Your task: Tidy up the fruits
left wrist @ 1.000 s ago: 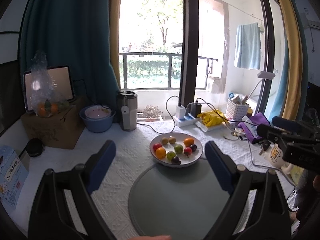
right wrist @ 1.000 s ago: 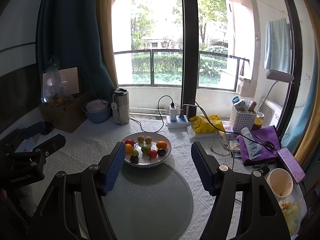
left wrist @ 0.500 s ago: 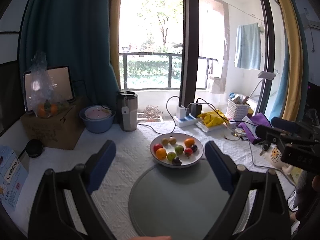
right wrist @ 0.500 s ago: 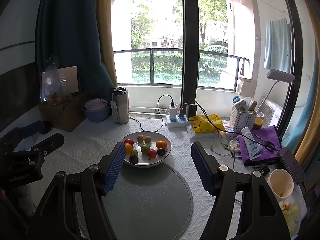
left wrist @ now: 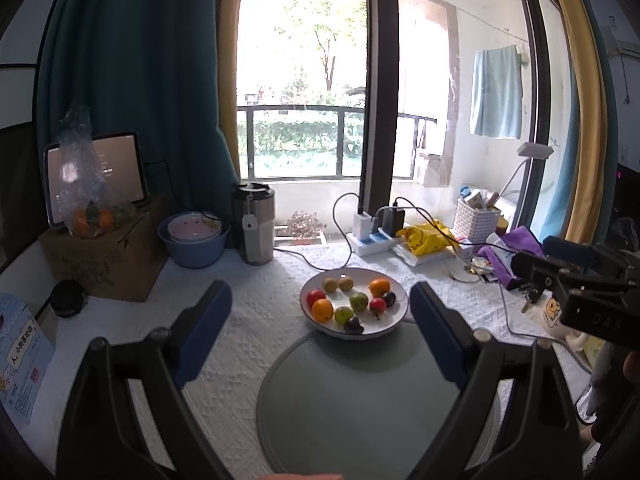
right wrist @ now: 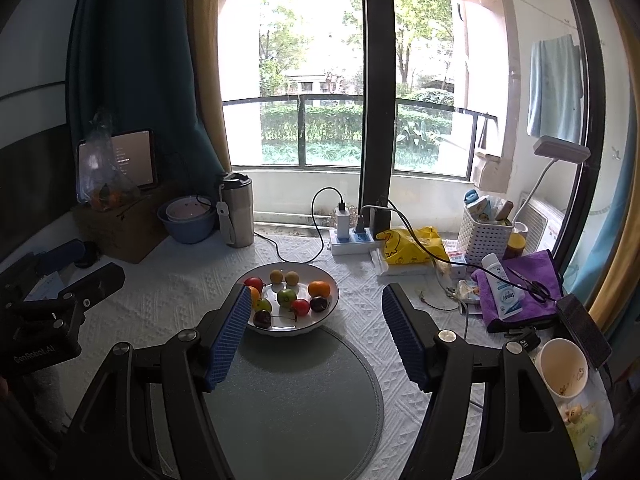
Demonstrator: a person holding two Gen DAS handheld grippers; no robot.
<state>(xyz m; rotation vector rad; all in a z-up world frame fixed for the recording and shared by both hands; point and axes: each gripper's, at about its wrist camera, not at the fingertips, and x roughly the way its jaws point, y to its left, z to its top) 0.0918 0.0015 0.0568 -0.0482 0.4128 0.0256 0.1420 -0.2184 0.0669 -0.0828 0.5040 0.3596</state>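
Observation:
A white plate rests on the white tablecloth and carries several small fruits: oranges, green apples, red fruits, kiwis and dark plums. It overlaps the far edge of a round grey mat. My left gripper hangs open above the mat, short of the plate, with nothing between its blue pads. My right gripper is open too, empty, with its left finger covering part of the plate. Each gripper shows at the edge of the other's view.
At the left stand a cardboard box with a bag of oranges and a tablet, a blue bowl and a steel tumbler. A power strip with cables, a white basket, purple cloth, phone and cup crowd the right.

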